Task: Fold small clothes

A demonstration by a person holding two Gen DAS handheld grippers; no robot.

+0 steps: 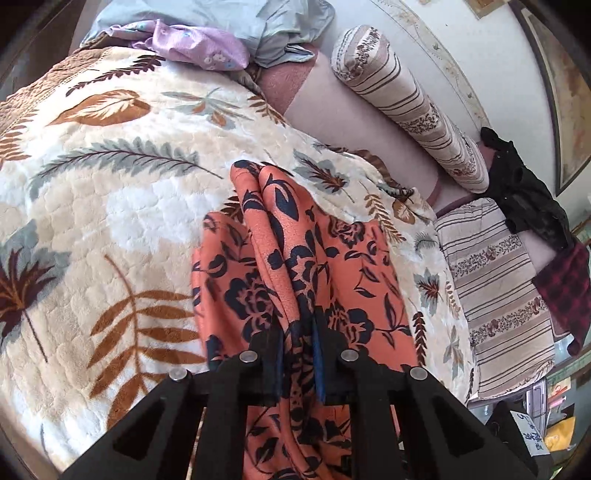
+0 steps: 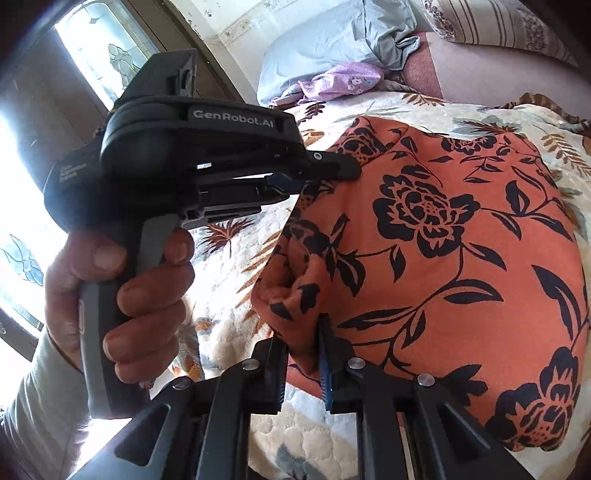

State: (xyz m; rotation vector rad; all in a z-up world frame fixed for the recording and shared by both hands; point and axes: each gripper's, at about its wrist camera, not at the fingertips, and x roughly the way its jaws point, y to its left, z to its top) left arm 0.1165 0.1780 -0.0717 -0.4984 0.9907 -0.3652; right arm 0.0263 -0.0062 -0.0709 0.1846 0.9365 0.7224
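An orange garment with a dark floral print (image 1: 295, 258) lies bunched in long folds on a cream leaf-patterned blanket (image 1: 110, 203). My left gripper (image 1: 298, 332) is shut on a fold of it, the cloth running between the blue pads. In the right wrist view the same orange garment (image 2: 443, 229) spreads wide to the right. My right gripper (image 2: 304, 354) is shut on its near corner. The left gripper (image 2: 332, 173), held by a person's hand (image 2: 122, 295), pinches the garment's far left edge.
Striped bolster cushions (image 1: 410, 99) and a striped pillow (image 1: 495, 291) lie along the right. A pale blue cloth (image 1: 258, 26) and a purple flowered garment (image 1: 192, 48) sit at the back. Black and red checked clothes (image 1: 532, 199) are heaped at far right. A bright window (image 2: 92, 40) is left.
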